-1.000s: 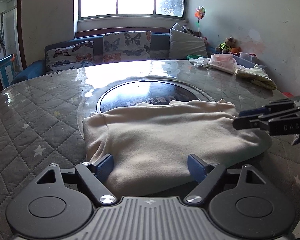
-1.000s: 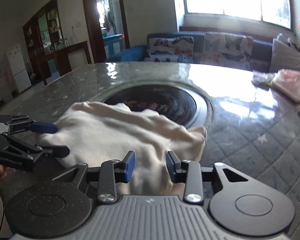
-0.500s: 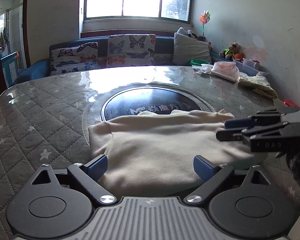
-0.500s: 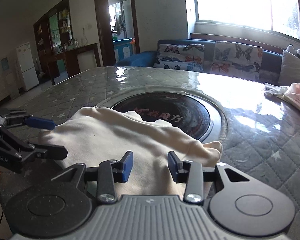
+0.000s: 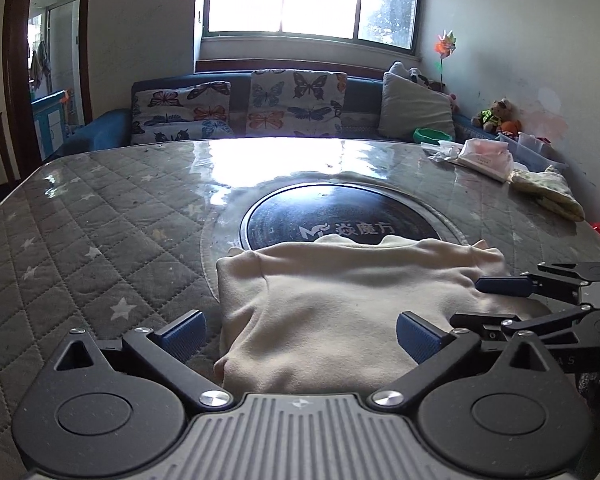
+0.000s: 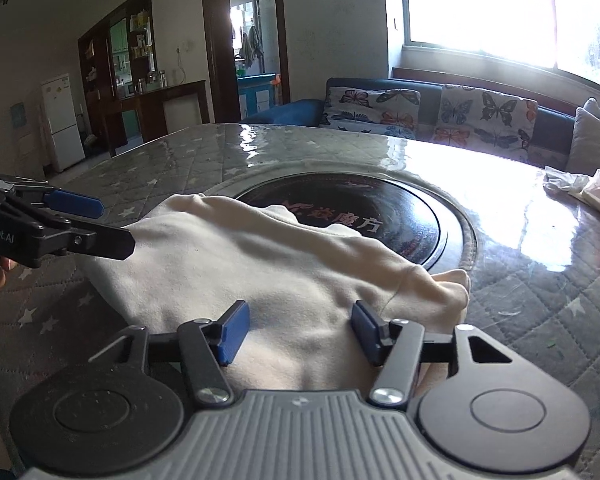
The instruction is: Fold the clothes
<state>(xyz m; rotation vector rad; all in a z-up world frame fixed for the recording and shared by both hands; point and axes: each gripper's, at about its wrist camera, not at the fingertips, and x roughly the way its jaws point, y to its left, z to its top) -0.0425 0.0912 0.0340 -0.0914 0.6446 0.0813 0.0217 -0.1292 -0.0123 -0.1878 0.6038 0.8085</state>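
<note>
Both grippers pull back from the cream fleece garment (image 5: 340,304), left gripper (image 5: 300,336) and right gripper (image 6: 298,330) fingers released, leaving it folded on the quilted bench (image 5: 100,232) beside the black round inset (image 5: 340,216).

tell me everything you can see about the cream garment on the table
The cream garment is a soft, matte, fleece-like top, already folded into a rough rectangle with gentle wrinkles. It lies flat on the quilted star-pattern table, its far edge overlapping the dark round inset. A sleeve or corner bunches out on one side. Both the left gripper and right gripper are open at its near edge, fingers not closed on it.
</note>
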